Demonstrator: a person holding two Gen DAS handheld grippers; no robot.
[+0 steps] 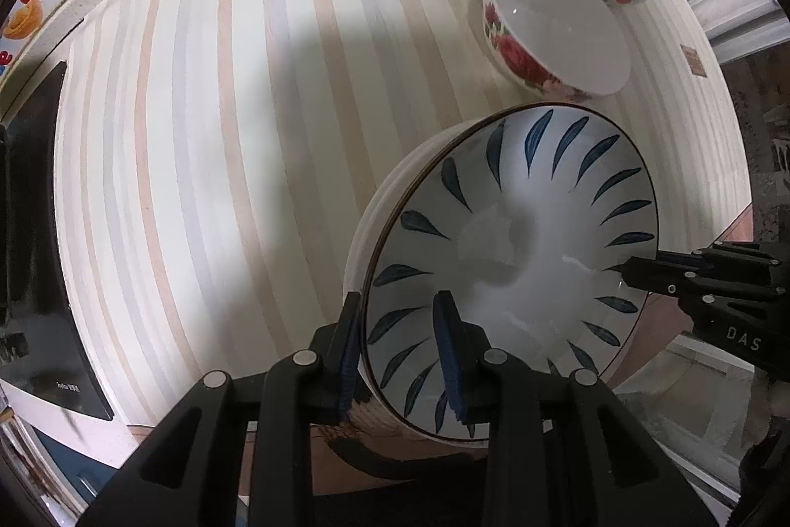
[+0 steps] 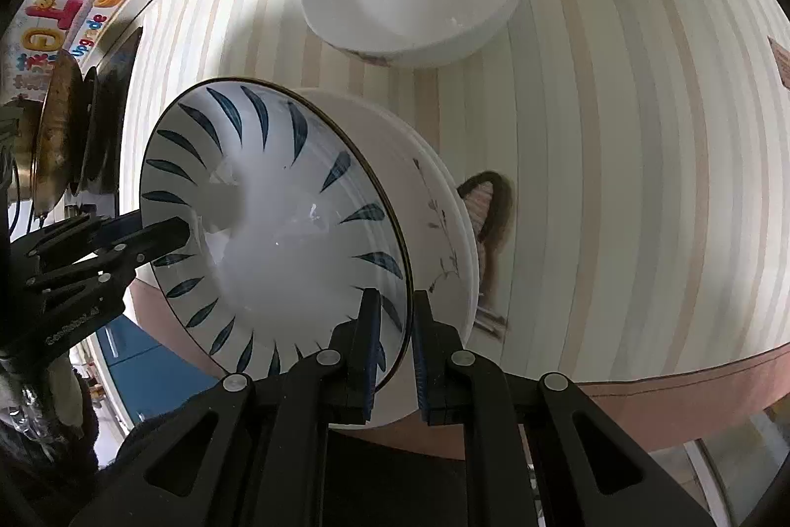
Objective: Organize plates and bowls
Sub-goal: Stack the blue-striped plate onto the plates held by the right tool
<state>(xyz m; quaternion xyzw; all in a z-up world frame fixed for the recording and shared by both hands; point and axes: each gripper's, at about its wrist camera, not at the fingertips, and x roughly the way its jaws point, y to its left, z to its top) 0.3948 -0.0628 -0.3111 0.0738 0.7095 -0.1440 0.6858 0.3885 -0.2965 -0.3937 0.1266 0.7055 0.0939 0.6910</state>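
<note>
Both the left gripper (image 1: 402,346) and the right gripper (image 2: 395,344) pinch the rim of the blue-leaf bowl (image 1: 513,250), held at the frame's centre. It appears nested on other dishes (count unclear); three bowls, including the rose bowl (image 1: 558,33) at upper right, remain loose on the striped cloth (image 1: 222,132), so the task looks partly done

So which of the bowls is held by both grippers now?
The white bowl with blue leaf strokes inside. The left gripper and right gripper pinch its rim on opposite sides; the rose-patterned bowl and the others stand free on the striped cloth.
</note>
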